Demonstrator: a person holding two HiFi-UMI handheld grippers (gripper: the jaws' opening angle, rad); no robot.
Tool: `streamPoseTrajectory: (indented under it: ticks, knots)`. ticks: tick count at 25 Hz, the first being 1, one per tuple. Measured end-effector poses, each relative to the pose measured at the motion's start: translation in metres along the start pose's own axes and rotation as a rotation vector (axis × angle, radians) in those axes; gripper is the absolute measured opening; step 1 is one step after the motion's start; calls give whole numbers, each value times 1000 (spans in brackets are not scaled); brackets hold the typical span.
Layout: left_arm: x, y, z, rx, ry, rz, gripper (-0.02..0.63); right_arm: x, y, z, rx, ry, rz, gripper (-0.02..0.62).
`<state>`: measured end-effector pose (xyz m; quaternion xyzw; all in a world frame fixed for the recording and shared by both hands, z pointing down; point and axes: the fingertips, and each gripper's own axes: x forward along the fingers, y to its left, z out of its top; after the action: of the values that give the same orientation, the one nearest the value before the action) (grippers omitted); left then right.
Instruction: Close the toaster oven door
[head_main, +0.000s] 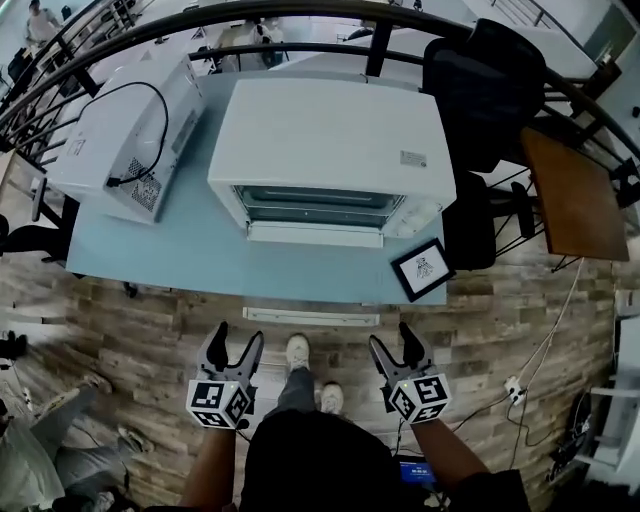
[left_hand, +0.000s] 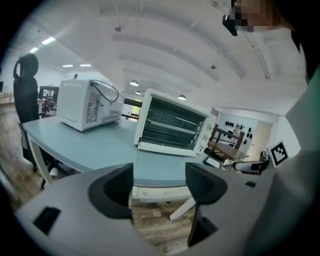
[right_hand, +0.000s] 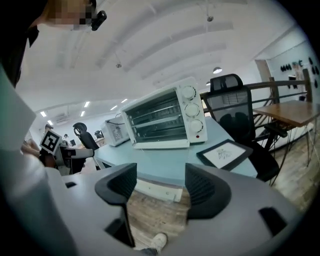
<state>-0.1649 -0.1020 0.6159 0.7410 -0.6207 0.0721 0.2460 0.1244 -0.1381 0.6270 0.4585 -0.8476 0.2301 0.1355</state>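
A white toaster oven (head_main: 330, 150) stands on the light blue table (head_main: 180, 260). Its door (head_main: 315, 234) is folded down flat toward me, and the racks inside show. In the left gripper view the toaster oven (left_hand: 172, 125) lies ahead and slightly right; in the right gripper view the oven (right_hand: 165, 117) is ahead with its knobs on the right. My left gripper (head_main: 232, 350) and right gripper (head_main: 393, 345) hang over the wooden floor short of the table's front edge. Both are open and hold nothing, and neither touches the oven.
A white microwave (head_main: 130, 130) with a black cord sits on the table's left. A black-framed picture (head_main: 423, 268) lies at the front right corner. A black office chair (head_main: 480, 90) and a brown wooden table (head_main: 575, 195) stand to the right. A dark railing curves behind.
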Motion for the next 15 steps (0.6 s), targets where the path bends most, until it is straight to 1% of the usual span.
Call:
streamPoseTrajectory:
  ticks: [4, 8, 11, 15]
  knots:
    - [11, 16, -24, -84, 53, 6, 318, 12, -6, -28, 40, 73, -23, 299]
    - [28, 37, -53, -173, 119, 20, 318, 25, -19, -52, 135, 129, -58, 299]
    - [42, 45, -72, -261, 163, 6, 318, 37, -26, -66, 213, 160, -70, 299]
    - [64, 54, -83, -376, 181, -23, 318, 60, -27, -72, 283, 174, -71, 299]
